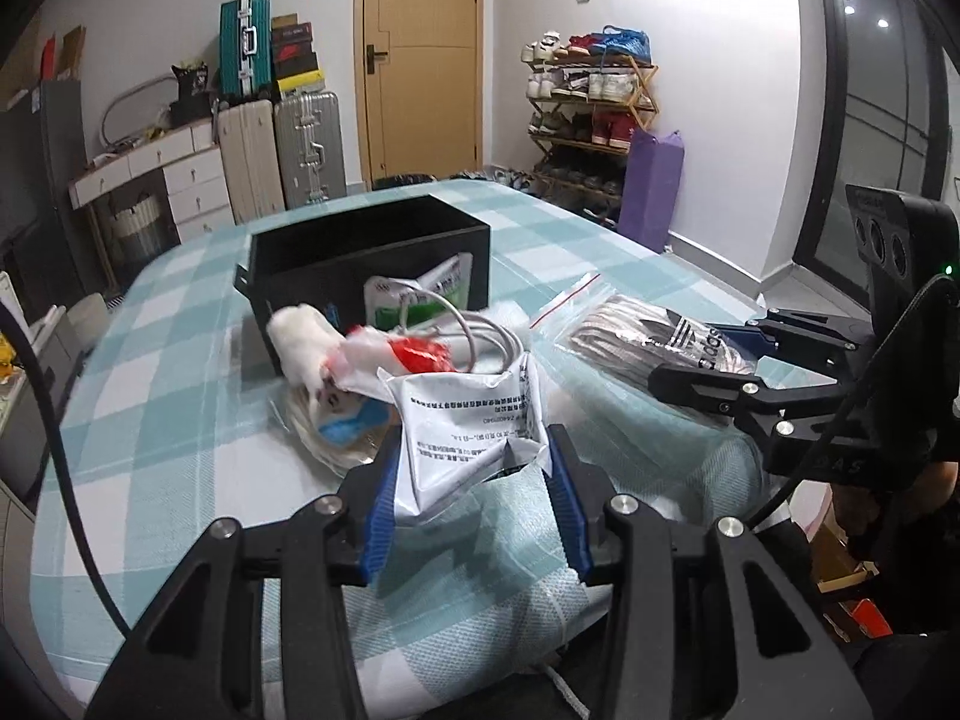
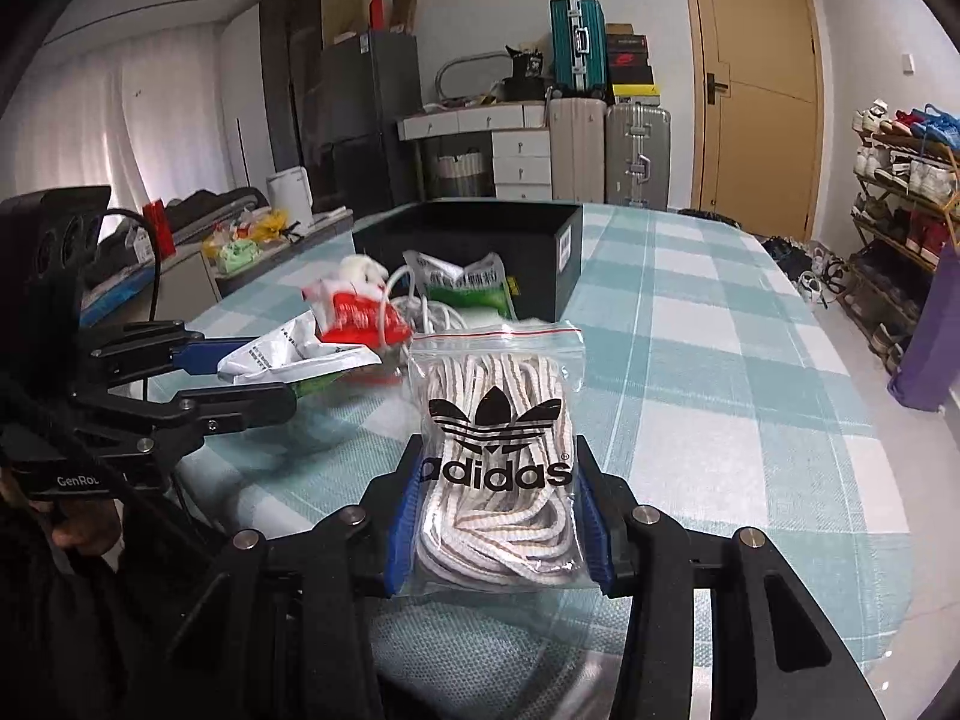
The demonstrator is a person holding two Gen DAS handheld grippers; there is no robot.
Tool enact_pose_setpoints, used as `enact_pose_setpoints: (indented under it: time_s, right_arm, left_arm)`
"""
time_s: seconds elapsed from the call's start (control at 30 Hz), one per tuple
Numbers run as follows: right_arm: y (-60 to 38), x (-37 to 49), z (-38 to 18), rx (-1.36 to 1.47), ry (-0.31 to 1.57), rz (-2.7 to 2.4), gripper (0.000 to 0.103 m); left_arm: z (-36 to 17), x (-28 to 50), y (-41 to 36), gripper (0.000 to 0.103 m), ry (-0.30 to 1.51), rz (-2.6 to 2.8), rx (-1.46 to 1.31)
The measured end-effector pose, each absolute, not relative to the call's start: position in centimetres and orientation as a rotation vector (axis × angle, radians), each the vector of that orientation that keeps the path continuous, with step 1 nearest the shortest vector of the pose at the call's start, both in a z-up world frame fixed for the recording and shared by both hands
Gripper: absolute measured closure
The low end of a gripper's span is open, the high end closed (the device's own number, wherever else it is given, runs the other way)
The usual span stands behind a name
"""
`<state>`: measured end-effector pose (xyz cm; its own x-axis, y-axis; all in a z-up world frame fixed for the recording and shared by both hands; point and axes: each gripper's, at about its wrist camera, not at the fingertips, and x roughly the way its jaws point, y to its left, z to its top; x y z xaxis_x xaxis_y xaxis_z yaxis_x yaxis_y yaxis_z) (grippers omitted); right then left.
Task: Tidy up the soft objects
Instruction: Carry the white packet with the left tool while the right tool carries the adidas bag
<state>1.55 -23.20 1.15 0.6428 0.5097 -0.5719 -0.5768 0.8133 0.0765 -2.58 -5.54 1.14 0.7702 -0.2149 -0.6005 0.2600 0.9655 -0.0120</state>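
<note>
left gripper [image 1: 474, 498]: your jaws clenched on white printed pouch [image 1: 468, 426], lower centre of frame
right gripper [image 2: 498, 516]: your jaws clenched on adidas zip bag of laces [image 2: 498, 420], bag sits between pads, centre frame
pile: red-white packet [image 2: 354, 312], cable [image 1: 480, 342] mid-bench
black box [image 1: 372, 258]: behind pile, centre
bench [image 2: 690, 330]: checked cloth

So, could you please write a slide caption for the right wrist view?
Right gripper clamps a zip bag of shoelaces above the checked tablecloth, black box behind.
</note>
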Motion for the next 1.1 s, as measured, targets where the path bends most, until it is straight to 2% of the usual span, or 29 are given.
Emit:
enact_pose_setpoints:
  time_s: [0.67, 1.1]
  right_arm:
    - [-20.6, 4.2, 6.3, -0.089, 0.523, 0.666, 0.058]
    - [-18.8, 6.9, 7.5, -0.098, 0.532, 0.669, 0.058]
  left_arm:
    - [4.4, 1.5, -1.7, 0.059, 0.587, -0.073, 0.015]
    - [5.3, 4.8, 0.1, 0.059, 0.567, 0.0, 0.002]
